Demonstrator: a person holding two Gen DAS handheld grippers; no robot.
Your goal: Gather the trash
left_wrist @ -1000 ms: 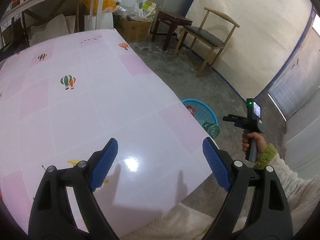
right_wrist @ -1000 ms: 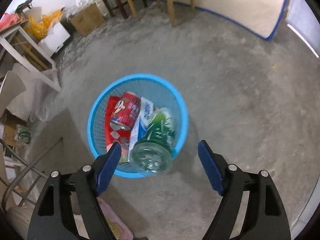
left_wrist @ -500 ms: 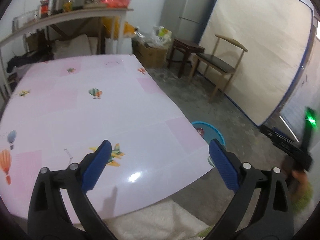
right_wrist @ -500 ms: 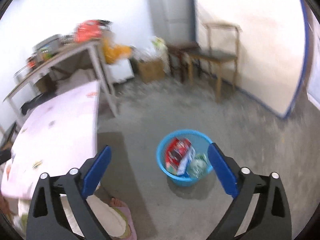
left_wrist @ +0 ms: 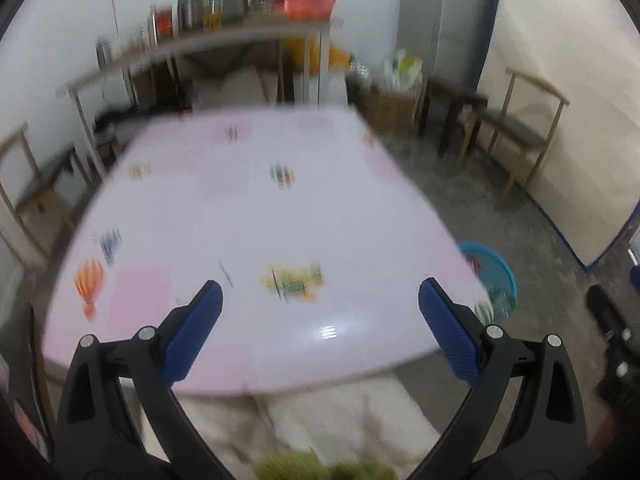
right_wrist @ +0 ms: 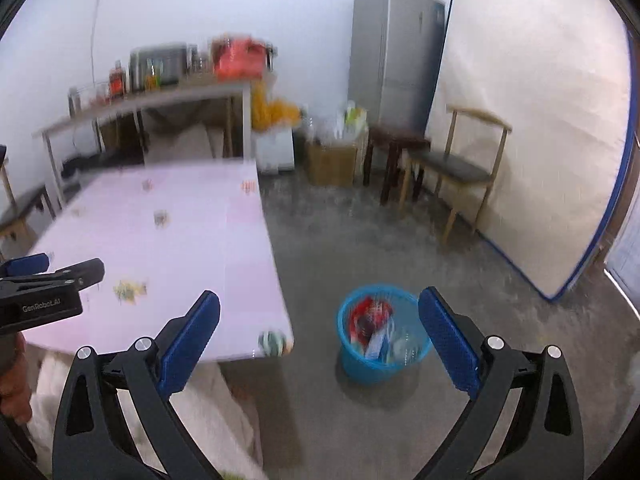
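Observation:
A blue mesh basket (right_wrist: pixel 380 364) stands on the concrete floor beside the pink table (right_wrist: pixel 160 240). It holds a red packet (right_wrist: pixel 366 314), a clear green bottle (right_wrist: pixel 400 344) and other wrappers. My right gripper (right_wrist: pixel 320 298) hangs well above and behind it, open with nothing between its jaws. My left gripper (left_wrist: pixel 318 292) is over the near edge of the table (left_wrist: pixel 260 220), also open with nothing in it. In the left wrist view the basket (left_wrist: pixel 496 276) peeks out past the table's right corner. No loose trash shows on the tabletop.
A wooden chair (right_wrist: pixel 460 168), a dark stool (right_wrist: pixel 394 140) and a cardboard box (right_wrist: pixel 332 162) line the far wall by a grey fridge (right_wrist: pixel 394 56). A mattress (right_wrist: pixel 532 120) leans on the right. A cluttered shelf table (right_wrist: pixel 152 100) stands behind. A person's cream-clad lap (left_wrist: pixel 320 420) is below.
The right gripper has lifted and drawn back from just above the basket; the green bottle seen between its jaws now lies in the basket. The left gripper has pulled back and tilted upward.

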